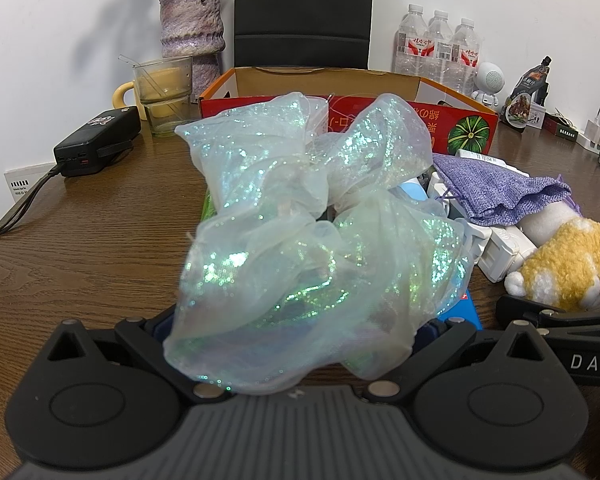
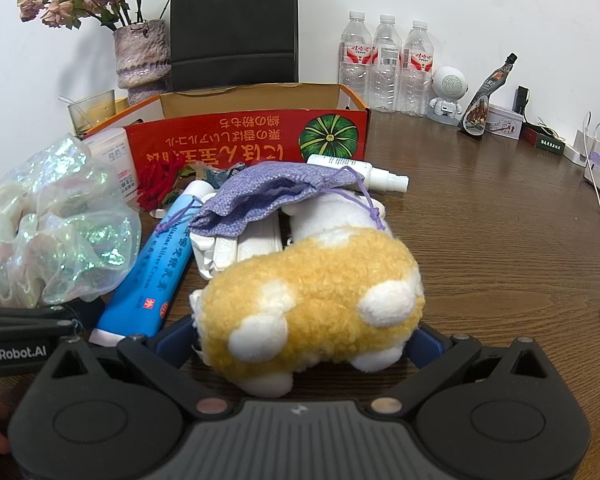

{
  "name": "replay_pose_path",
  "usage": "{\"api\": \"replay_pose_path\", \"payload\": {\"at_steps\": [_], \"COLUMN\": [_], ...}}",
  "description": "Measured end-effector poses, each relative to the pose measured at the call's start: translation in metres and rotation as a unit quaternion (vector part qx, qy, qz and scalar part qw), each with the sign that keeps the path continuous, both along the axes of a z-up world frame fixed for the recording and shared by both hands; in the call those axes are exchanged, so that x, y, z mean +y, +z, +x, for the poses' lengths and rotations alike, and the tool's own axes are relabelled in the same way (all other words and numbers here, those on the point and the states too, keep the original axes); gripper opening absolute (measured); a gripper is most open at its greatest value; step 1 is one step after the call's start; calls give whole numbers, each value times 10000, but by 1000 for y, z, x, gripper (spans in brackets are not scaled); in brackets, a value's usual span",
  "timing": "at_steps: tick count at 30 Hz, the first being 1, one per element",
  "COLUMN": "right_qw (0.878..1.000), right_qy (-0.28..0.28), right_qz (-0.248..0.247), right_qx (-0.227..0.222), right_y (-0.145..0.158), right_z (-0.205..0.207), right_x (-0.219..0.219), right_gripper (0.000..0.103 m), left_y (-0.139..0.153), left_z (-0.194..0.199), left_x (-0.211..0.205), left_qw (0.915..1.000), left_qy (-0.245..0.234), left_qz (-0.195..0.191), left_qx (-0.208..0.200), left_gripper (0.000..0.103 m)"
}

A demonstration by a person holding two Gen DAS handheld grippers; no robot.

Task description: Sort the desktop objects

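The landmark is the red cardboard box (image 2: 244,140) with a green pumpkin printed on its front, standing open-topped on the brown worktop (image 2: 480,240). All the loose things lie in a heap on the near side of this box.

The right claw (image 2: 300,336) straddles a yellow-and-white plush toy (image 2: 312,300), its blue fingers pressing either flank. The toy's long axis runs crosswise between them, and the box lies straight ahead beyond it.

The left claw (image 1: 296,332) is nearer the box's left end. A shimmering gauze bundle (image 1: 312,216) billows over its fingers, so whether they pinch it or merely sit under it cannot be told.

Between plush and box lie a lilac drawstring pouch (image 2: 276,196), a blue tube (image 2: 156,264), a white spray bottle (image 2: 360,172) and a red artificial rose (image 2: 156,184).

What the box holds is hidden by its front wall.
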State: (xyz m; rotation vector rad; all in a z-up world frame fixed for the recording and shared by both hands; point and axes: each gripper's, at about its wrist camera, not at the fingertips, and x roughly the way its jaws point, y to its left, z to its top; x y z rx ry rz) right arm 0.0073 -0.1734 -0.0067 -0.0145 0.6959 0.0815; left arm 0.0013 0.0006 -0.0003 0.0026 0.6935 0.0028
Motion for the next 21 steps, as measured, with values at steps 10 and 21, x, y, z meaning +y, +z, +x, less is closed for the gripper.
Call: {"api": "replay_pose_path", "payload": {"at_steps": [10, 21], "right_qw": [10000, 10000], "right_qy": [0, 0], "right_qz": [-2, -2], "right_qx": [0, 2], "right_y": [1, 0], "right_z": [0, 0], "right_x": [0, 0], "right_gripper": [103, 103], "left_y": [0, 0], "left_z": [0, 0], "left_x": [0, 0], "left_qw": [10000, 10000], "left_qy": [0, 0], "left_qz": [0, 0], "left_qx": [0, 0], "left_gripper": [103, 103]}}
